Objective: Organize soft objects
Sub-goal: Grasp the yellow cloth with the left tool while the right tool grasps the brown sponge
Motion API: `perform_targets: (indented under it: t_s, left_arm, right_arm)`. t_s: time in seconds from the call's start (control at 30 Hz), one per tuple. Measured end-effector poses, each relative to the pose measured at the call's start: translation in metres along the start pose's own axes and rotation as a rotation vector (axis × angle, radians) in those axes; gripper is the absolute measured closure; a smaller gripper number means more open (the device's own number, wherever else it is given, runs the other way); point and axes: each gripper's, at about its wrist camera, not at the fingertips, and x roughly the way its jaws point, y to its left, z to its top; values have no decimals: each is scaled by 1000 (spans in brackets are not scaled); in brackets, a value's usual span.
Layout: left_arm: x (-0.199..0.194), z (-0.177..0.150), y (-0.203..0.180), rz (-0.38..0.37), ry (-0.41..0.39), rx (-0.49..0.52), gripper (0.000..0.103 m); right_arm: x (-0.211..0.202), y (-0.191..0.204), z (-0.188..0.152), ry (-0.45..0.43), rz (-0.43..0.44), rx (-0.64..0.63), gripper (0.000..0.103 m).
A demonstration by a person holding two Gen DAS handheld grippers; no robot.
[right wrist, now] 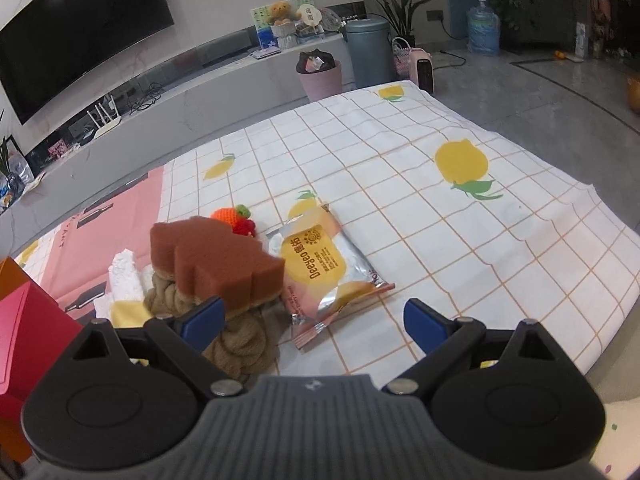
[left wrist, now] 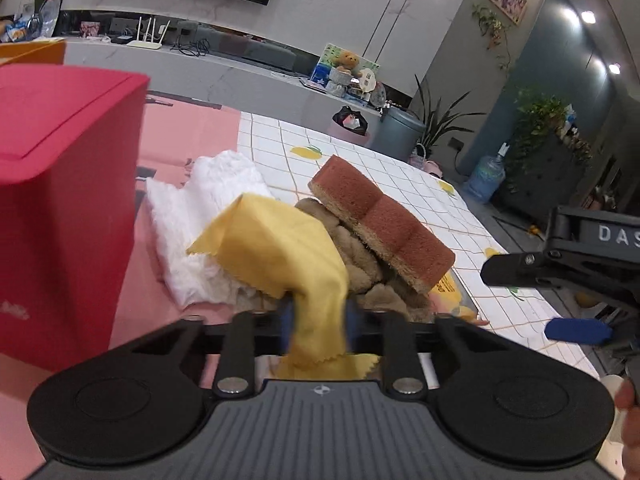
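Note:
My left gripper [left wrist: 318,320] is shut on a yellow cloth [left wrist: 280,248], which drapes forward over a pile of soft things. The pile holds a white fluffy cloth [left wrist: 208,216], a beige braided plush [left wrist: 360,268] and a brown sponge [left wrist: 380,224] lying on top. In the right wrist view my right gripper [right wrist: 314,320] is open and empty, just in front of the sponge [right wrist: 216,260] and the braided plush [right wrist: 240,344]. A small crocheted orange and red toy [right wrist: 238,220] lies behind the sponge. The right gripper also shows at the right edge of the left wrist view [left wrist: 560,300].
A red box [left wrist: 60,200] stands close on the left, an orange box [left wrist: 32,50] behind it. A foil snack packet [right wrist: 324,268] lies right of the pile. The table has a checked lemon-print cloth [right wrist: 440,220] and a pink mat [left wrist: 180,136].

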Motion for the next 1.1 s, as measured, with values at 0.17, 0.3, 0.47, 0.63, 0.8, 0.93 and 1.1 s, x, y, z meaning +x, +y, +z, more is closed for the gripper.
perform_targets:
  t_s: [0.17,0.3,0.47,0.63,0.8,0.93,1.1]
  left_arm:
    - [-23,-8,13,-38,13,32,99]
    - [-38,-13,17,-52,6,32,99]
    - [-48,-21,23,-59,5,82,98]
    - [-52,-28,24,-82,-23,116,98]
    - [-47,-35,18,-79,-43,166,97]
    - [-43,-37,19,-88,-25,175,97]
    - [-41,-41,20,-112,4,176,97]
  right_arm:
    - [-5,11,-1,-29,32,-53,9]
    - [-9,35,-4,-106,102,-171,9]
    - [-4,67,-23,-242,114,-417,9]
    - [20,81,-41,-254,-54,-687,20]
    - [35,84,-49,-258,-124,-775,23]
    - [37,88,-52,-292,-132,-821,26]
    - [43,83,-52,-319,-119,-800,27]
